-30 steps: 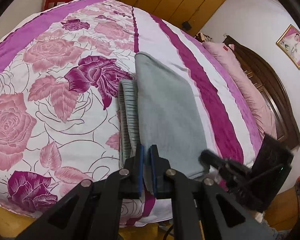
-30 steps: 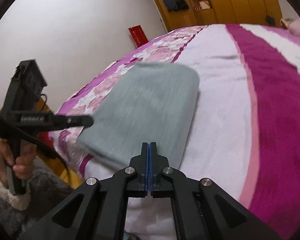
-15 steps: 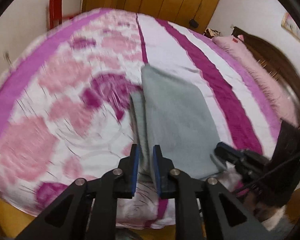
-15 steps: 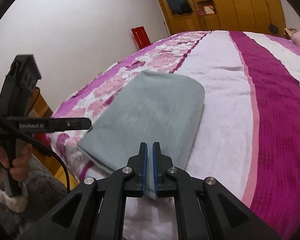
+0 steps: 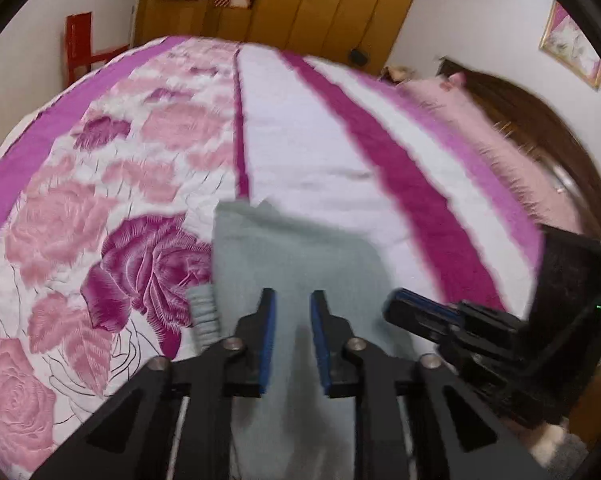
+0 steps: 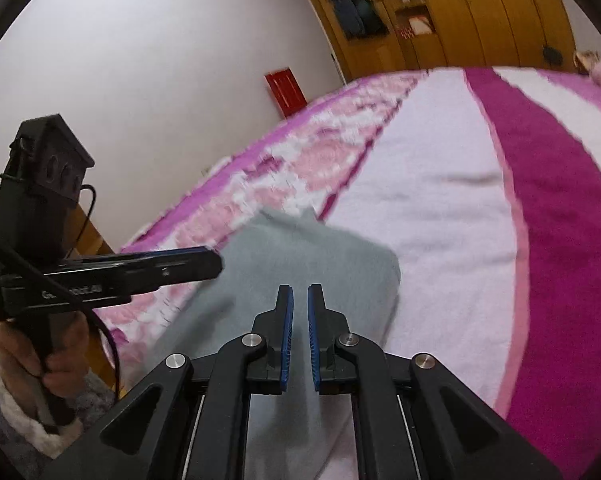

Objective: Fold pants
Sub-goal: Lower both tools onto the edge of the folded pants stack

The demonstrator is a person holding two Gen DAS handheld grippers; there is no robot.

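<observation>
Grey pants (image 5: 292, 264) lie folded in a compact stack near the bed's (image 5: 308, 152) edge, ribbed waistband showing at the left. Soft, light knit; likely limp, layers prone to sliding. Best held at a folded edge, through all layers. Left tool (image 5: 292, 328) closing, nothing gripped. Right tool (image 6: 299, 324) slightly parted, empty.

bedspread (image 5: 308, 140) lies bare beyond the folded pants (image 5: 288, 264).
</observation>
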